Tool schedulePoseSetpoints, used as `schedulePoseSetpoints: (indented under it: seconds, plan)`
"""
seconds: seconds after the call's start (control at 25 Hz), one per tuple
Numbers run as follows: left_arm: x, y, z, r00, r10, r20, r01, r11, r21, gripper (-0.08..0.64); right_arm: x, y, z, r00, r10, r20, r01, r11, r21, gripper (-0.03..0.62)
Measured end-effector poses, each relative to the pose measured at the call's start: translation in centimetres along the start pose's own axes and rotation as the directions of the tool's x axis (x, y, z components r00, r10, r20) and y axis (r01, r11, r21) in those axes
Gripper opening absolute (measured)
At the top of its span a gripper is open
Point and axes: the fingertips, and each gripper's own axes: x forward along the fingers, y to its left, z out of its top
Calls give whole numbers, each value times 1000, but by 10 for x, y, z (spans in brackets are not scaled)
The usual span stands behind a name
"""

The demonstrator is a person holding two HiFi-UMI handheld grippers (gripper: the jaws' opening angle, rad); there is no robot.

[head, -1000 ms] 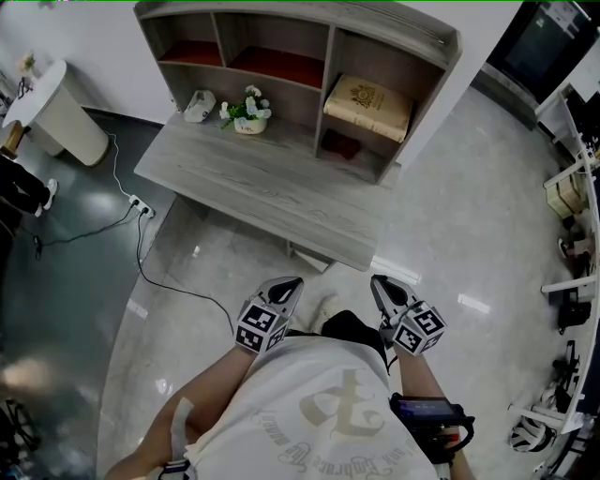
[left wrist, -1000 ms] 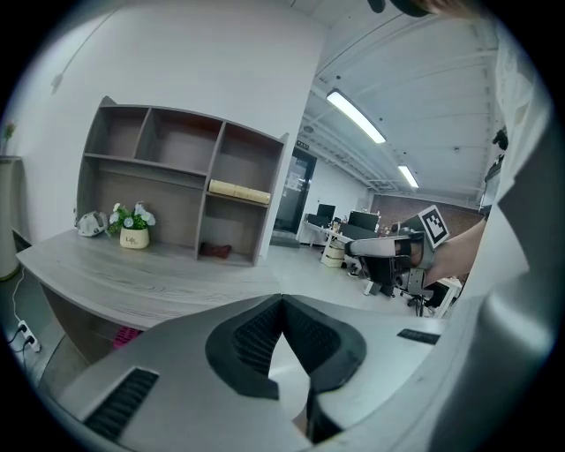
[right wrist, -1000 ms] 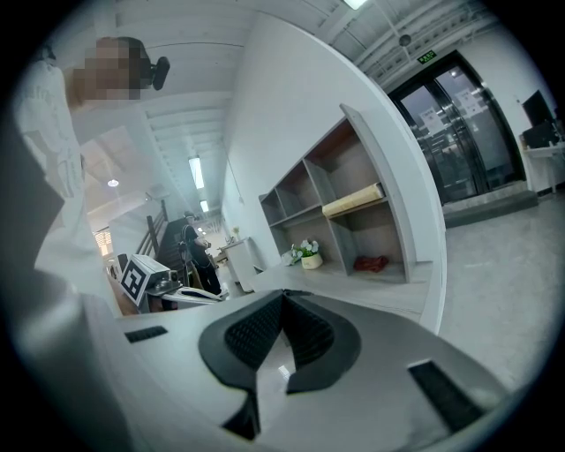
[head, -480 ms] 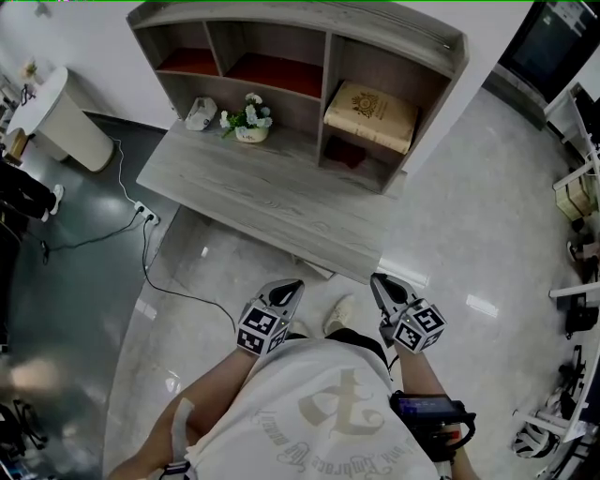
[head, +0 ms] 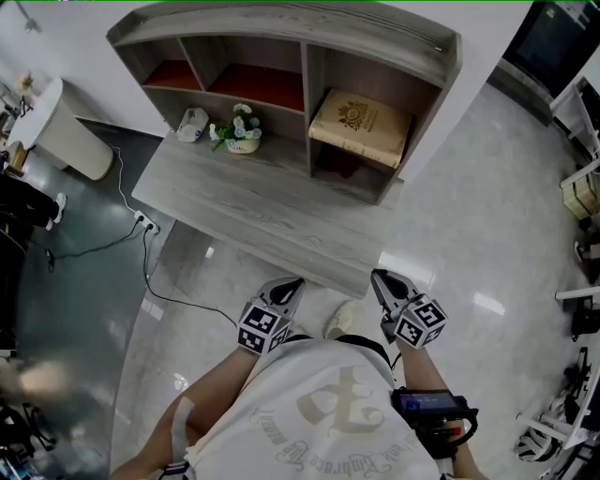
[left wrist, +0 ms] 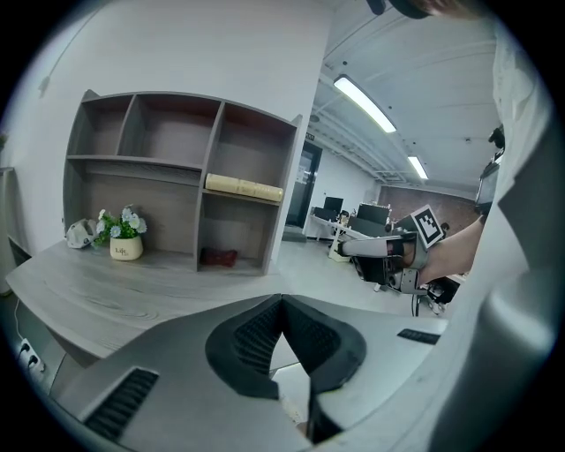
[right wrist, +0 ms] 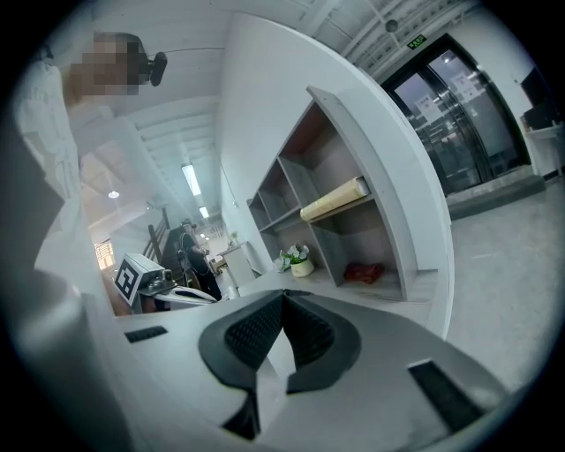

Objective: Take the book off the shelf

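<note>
A tan book [head: 361, 126] with a gold emblem lies flat on the middle board of the right-hand compartment of the grey wooden shelf [head: 281, 28]. It shows as a pale slab [left wrist: 244, 185] in the left gripper view and likewise as a pale slab [right wrist: 334, 199] in the right gripper view. My left gripper [head: 292, 284] and right gripper [head: 377, 279] are held close to my chest, short of the desk's front edge, far from the book. Both are shut with nothing between the jaws.
The shelf stands on a grey desk [head: 244, 211]. A small flower pot [head: 240, 132] and a pale object [head: 191, 123] sit at its left. A red thing [left wrist: 219, 257] lies under the book. A white bin [head: 58, 131] and a cable [head: 141, 244] are at left.
The desk and shelf have come nearer and shifted slightly left in the head view as I step forward. Both grippers keep the same place by my chest, still shut.
</note>
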Motion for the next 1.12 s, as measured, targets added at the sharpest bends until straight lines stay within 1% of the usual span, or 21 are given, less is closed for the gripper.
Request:
schedulePoseSetpoints:
  seconds: [0.2,0.44,0.68,0.8,1.0,1.12]
  plan:
    - [30,-2,17,1000,-1,-11,2,1000,21,14,5,-32,12,1000,8,7,-8,1000,9,5]
    - [69,0,41,1000,7,-28,-6,998,65,14,12,-76,29,1000,18,7,-18,1000,7,4]
    - [105,-6,65,999,9,-32,-4,990,144,14,18,-111,49,999,36,12,-36,999,1,5]
    - [119,-6,74,999,21,-28,-17,989,145,14,20,-124,55,999,53,10,-53,999,-3,4]
    - [136,-1,88,999,51,1,-51,992,119,14,24,-141,63,997,82,2,-82,996,-20,5]
    - [141,4,96,998,65,12,-66,992,111,14,27,-150,68,996,85,1,-84,996,-30,5]
